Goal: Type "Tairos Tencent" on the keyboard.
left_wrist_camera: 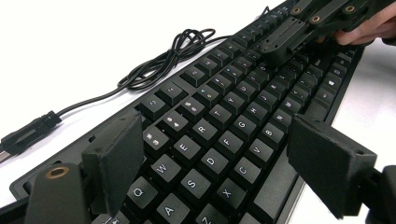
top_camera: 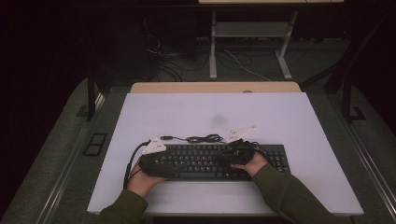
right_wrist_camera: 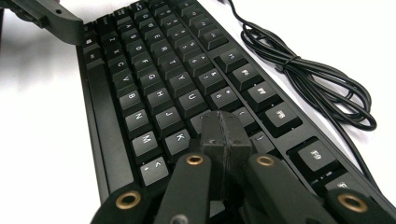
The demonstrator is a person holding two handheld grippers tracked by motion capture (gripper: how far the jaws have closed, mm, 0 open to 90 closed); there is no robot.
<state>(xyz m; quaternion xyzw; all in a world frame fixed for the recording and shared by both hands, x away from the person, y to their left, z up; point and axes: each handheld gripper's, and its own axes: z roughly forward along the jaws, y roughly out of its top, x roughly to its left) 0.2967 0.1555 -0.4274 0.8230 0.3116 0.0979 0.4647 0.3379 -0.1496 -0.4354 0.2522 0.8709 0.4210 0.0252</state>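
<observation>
A black keyboard (top_camera: 201, 163) lies on the white table (top_camera: 210, 112) near its front edge. My left gripper (left_wrist_camera: 217, 144) hovers open over the keyboard's left end, its jaws wide apart above the Q, W, E and A, S, D keys (left_wrist_camera: 187, 147), with nothing between them. My right gripper (right_wrist_camera: 223, 123) is shut with the pads pressed together. Its tip is down on the keys just past K (right_wrist_camera: 177, 137) and U (right_wrist_camera: 191, 98), and the key under it is hidden. In the high view the left gripper (top_camera: 170, 165) and right gripper (top_camera: 223, 157) point toward each other.
The keyboard's black cable (top_camera: 205, 138) lies coiled on the table just behind it, ending in a plug (left_wrist_camera: 30, 133) near the left corner. White table surface extends behind and to both sides. A metal stand (top_camera: 252, 42) is on the floor beyond the table.
</observation>
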